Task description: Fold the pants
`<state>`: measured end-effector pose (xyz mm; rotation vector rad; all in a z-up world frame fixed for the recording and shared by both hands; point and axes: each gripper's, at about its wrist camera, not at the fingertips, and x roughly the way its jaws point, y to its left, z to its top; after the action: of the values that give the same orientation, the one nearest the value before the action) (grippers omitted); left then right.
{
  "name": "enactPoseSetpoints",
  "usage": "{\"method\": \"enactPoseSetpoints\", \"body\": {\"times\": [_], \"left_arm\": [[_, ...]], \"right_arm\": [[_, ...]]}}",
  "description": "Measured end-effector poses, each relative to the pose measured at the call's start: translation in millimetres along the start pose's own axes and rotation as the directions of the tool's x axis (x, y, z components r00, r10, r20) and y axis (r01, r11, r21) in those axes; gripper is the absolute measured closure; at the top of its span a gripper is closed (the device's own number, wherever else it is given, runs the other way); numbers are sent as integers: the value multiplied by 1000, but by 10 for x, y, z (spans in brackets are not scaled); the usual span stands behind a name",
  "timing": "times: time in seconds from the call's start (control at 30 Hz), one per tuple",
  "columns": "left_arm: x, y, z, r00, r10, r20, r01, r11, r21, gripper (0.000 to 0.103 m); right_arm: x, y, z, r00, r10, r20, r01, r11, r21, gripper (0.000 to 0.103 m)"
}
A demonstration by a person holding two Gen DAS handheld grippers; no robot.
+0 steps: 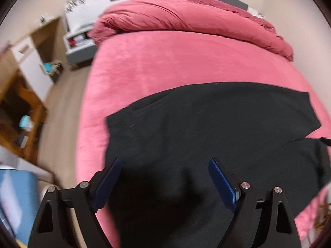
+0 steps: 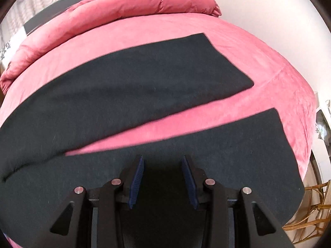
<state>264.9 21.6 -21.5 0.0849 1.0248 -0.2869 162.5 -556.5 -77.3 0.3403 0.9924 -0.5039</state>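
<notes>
Ok, my read from the remote station:
pants: black pants [image 1: 206, 128] flat on pink bed sheet [image 1: 165, 62]; fill lower half of L view. R view shows both legs [image 2: 134, 82] spread apart, a pink wedge of sheet between them, hems toward the right of frame.
L gripper: left gripper [image 1: 164, 165] at bottom centre of its view, over the pants; fingers spread wide, nothing between the blue pads [image 1: 222, 184] that I can see.
R gripper: right gripper [image 2: 162, 161] bottom centre, over the nearer leg; fingers part-way apart, released, no cloth pinched.
duvet: pink duvet [image 1: 186, 18] bunched at top of frame, well apart from pants.
room: nightstand [image 1: 79, 43] upper left in L view; wicker chair [image 2: 310, 212] lower right in R view.
</notes>
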Motion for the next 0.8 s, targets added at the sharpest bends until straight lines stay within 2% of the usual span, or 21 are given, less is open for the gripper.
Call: {"method": "enactPoseSetpoints", "body": {"times": [0.13, 0.3, 0.37, 0.5, 0.6, 0.67, 0.73, 0.8], "left_arm": [[169, -23, 239, 1000, 17, -14, -18, 1000, -14, 15], [315, -58, 555, 996, 64, 62, -66, 997, 35, 15], [423, -41, 657, 995, 81, 67, -84, 995, 51, 16], [661, 45, 812, 996, 78, 51, -79, 997, 23, 16], [780, 226, 891, 992, 106, 68, -101, 993, -64, 16], [899, 378, 940, 994, 90, 62, -83, 991, -107, 15], [981, 474, 930, 992, 116, 42, -110, 987, -113, 15], [1047, 558, 903, 990, 132, 37, -128, 987, -98, 15]], "right_arm": [[99, -245, 332, 1000, -10, -13, 12, 996, 84, 64], [274, -397, 914, 1000, 16, -13, -14, 988, 156, 64], [316, -359, 1129, 1000, 27, 5, -27, 985, 172, 64], [499, -142, 1593, 999, 46, 3, -46, 984, 175, 64], [732, 85, 1923, 999, 47, -3, -45, 983, 180, 60], [863, 213, 2084, 999, 46, 6, -46, 979, 200, 59], [1005, 312, 2192, 998, 60, 0, -59, 972, 228, 52], [1200, 420, 2281, 996, 71, -52, -57, 969, 239, 47]]}}
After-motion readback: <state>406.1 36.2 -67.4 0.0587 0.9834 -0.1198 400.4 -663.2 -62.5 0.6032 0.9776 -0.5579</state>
